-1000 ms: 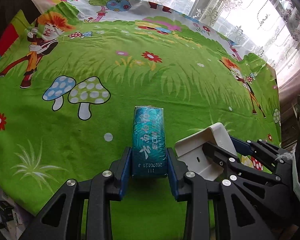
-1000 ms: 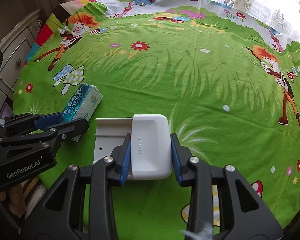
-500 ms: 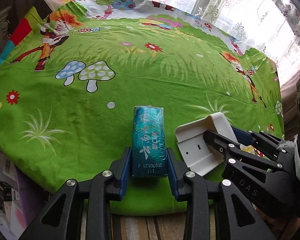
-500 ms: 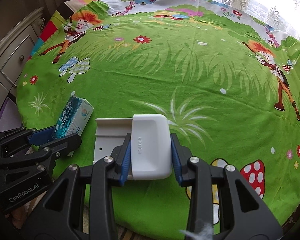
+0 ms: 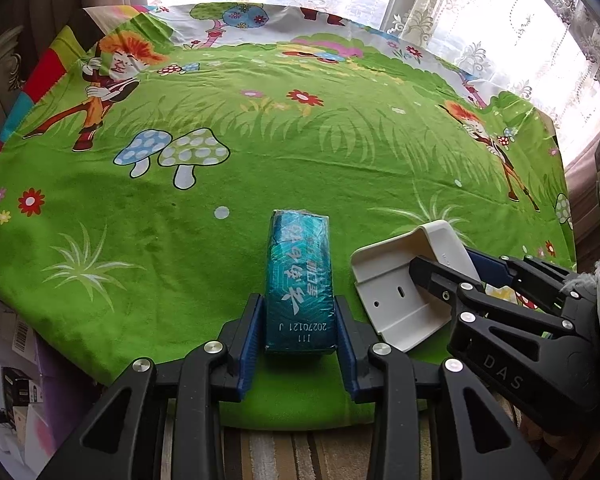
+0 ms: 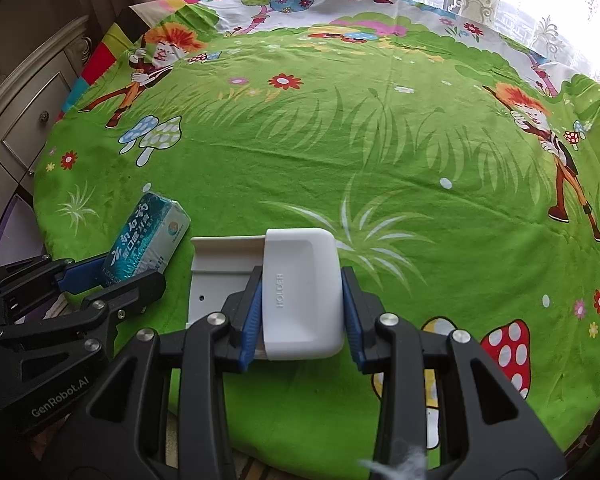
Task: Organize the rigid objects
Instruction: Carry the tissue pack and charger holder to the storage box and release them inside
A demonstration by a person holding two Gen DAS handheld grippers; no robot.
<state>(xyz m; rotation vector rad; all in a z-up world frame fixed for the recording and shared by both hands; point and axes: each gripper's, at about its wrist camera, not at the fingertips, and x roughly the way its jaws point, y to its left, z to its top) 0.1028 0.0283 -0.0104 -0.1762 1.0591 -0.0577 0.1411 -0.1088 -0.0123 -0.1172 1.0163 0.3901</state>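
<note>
My left gripper [image 5: 300, 320] is shut on a teal toothpaste box [image 5: 300, 280], held lengthwise above the near edge of the bed. The box also shows in the right wrist view [image 6: 146, 240], with the left gripper [image 6: 112, 276] around it. My right gripper [image 6: 302, 308] is shut on a white plastic holder [image 6: 300, 296] marked HOLDER. The holder also shows in the left wrist view [image 5: 404, 288], just right of the box, with the right gripper [image 5: 452, 268] on it. Both objects are held side by side, apart.
A bed with a green cartoon sheet [image 6: 340, 140] fills both views. A carved dresser with drawers [image 6: 16, 120] stands at the left. Lace curtains and a window [image 5: 460, 8] are behind the bed. Striped floor covering [image 5: 280, 452] shows below the near edge.
Both grippers have pulled back toward the near edge of the bed with their objects still held. More of the bed and the floor now show.
</note>
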